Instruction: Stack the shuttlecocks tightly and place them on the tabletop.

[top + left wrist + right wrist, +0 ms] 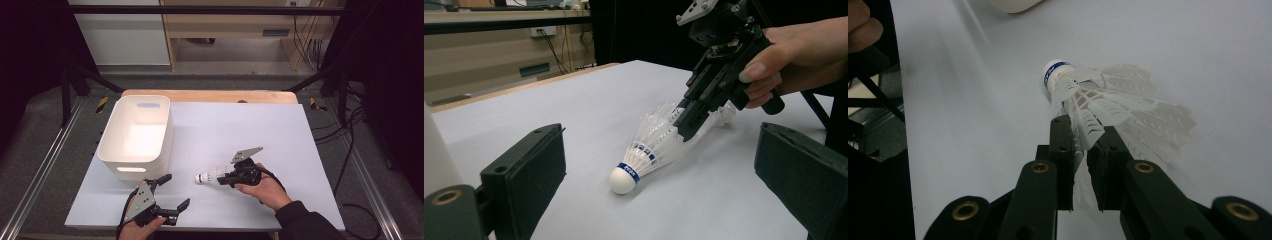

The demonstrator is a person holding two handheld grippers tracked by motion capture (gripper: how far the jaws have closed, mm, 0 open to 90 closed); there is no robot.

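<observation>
Shuttlecock (1098,102) (feathers) between right gripper (1082,145) jaws

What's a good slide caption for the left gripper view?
Right tongs pinch the feathers of a shuttlecock lying on the white table, framed by the open left tongs.

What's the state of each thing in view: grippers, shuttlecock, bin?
Left gripper: open, holding nothing, low over the table.
Right gripper: shut on the shuttlecock's feathers.
Shuttlecock: on its side, cork on the table, feather skirt pinched.
Bin: upright, nothing visible inside.
</observation>
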